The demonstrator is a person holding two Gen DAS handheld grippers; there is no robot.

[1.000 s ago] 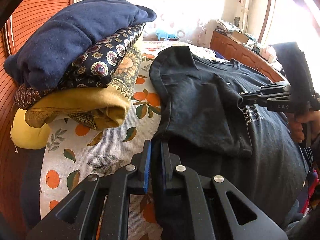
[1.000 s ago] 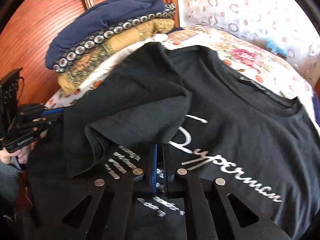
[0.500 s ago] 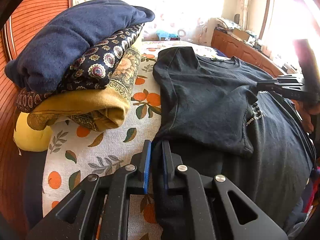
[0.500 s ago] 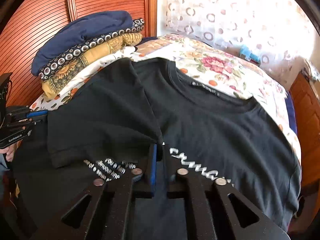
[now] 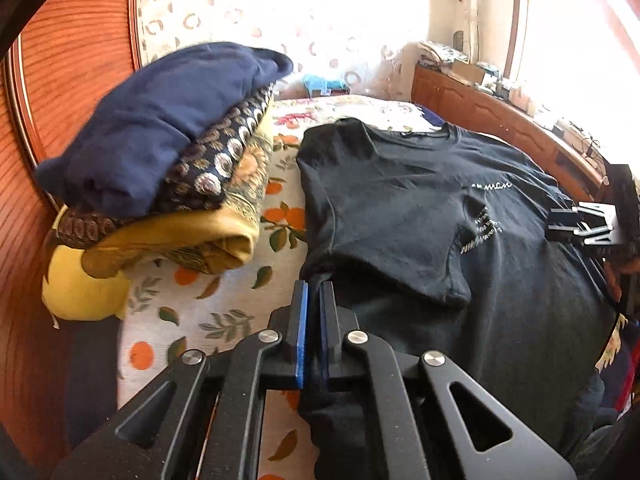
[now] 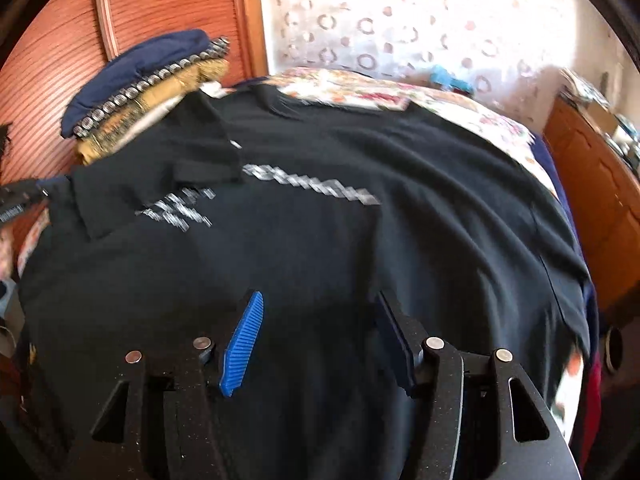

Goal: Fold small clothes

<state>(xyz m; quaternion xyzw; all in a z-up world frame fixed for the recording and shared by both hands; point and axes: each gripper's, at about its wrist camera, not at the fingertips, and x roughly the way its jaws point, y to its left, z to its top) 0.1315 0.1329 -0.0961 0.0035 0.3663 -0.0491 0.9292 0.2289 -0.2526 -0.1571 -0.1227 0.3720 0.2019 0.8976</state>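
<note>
The left claw [image 5: 312,300] sits at the near left edge of a black T-shirt [image 5: 400,208], jaws pinched on its hem; to its left lies a strip of bare patterned bedsheet [image 5: 192,304], passable; beyond that strip a tall stack of folded clothes [image 5: 168,152] blocks the way, backed by a wooden headboard [image 5: 64,80]; ahead of the right claw [image 6: 320,332], the shirt lies low and flat; a wooden cabinet [image 6: 592,200] walls its right side.

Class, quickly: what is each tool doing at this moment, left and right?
Left tool: shut on the black T-shirt, pinching its edge.
Right tool: open, jaws just opened, nothing gripped, above the shirt.
</note>
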